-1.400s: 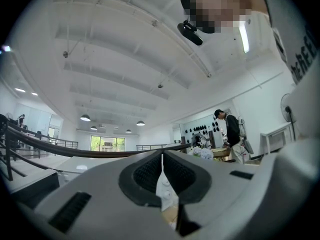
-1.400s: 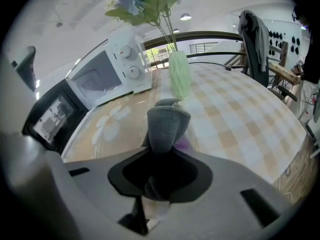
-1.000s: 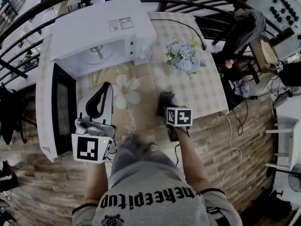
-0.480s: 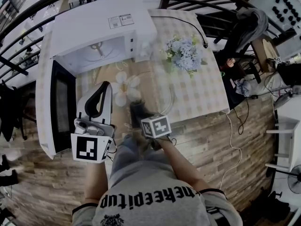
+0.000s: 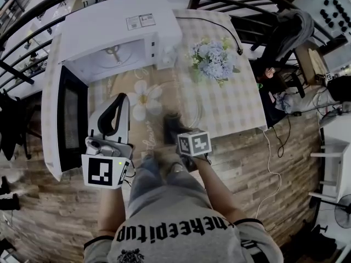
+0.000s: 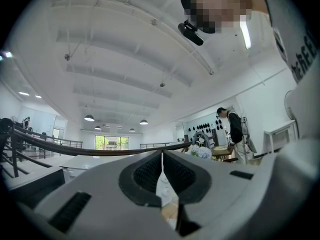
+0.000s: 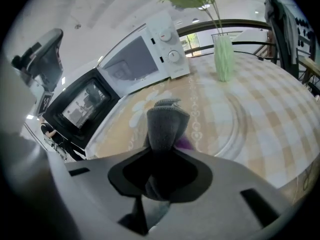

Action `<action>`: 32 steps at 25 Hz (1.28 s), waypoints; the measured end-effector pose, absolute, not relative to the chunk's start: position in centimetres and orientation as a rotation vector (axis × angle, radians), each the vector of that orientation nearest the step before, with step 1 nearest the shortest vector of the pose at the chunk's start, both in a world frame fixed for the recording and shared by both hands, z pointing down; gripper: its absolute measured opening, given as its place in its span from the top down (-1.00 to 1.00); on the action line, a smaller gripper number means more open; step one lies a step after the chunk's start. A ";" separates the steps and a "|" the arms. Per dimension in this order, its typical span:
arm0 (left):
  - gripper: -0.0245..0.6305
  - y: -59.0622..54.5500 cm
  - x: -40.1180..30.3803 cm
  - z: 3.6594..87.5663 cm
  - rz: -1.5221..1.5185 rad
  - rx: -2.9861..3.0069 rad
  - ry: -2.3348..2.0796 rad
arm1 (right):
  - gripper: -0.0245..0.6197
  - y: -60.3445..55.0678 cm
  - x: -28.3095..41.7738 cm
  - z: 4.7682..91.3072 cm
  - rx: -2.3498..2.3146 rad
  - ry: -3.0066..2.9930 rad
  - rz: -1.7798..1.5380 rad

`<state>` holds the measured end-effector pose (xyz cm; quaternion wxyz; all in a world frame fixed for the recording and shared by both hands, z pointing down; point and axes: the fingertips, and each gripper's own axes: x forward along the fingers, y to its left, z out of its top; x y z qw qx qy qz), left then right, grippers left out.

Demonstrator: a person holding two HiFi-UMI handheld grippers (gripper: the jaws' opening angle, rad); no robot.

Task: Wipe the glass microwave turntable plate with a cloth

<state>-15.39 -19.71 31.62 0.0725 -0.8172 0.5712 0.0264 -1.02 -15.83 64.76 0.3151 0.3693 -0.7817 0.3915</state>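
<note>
The clear glass turntable plate (image 5: 193,109) lies flat on the checked tablecloth, faint in the head view; its rim (image 7: 241,129) curves to the right of the cloth in the right gripper view. My right gripper (image 5: 175,129) is shut on a folded dark grey cloth (image 7: 166,124), and the cloth (image 5: 173,123) rests on the plate's left part. My left gripper (image 5: 122,100) is held off the table to the left of the plate, tilted upward; its jaws (image 6: 161,166) are shut with nothing between them.
A white microwave (image 5: 118,32) stands at the back left with its dark door (image 5: 68,125) swung open toward me. A vase of pale blue flowers (image 5: 213,59) stands behind the plate. The table's front edge (image 5: 236,133) is close to my right hand.
My right gripper swept the cloth left over the plate, then came back slightly to the right. The left gripper has stayed put.
</note>
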 end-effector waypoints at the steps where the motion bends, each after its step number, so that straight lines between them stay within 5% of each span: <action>1: 0.89 -19.6 -15.2 31.6 0.079 -2.455 1.716 | 0.64 -16.0 -0.2 64.8 0.991 -2.054 1.036; 14: 0.89 -18.0 -12.7 31.3 0.078 -2.445 1.707 | 0.64 -18.0 7.5 64.8 1.165 -1.997 0.982; 32: 0.89 -16.4 -10.3 29.7 0.085 -2.409 1.709 | 0.63 -17.7 8.1 57.4 1.230 -2.255 0.576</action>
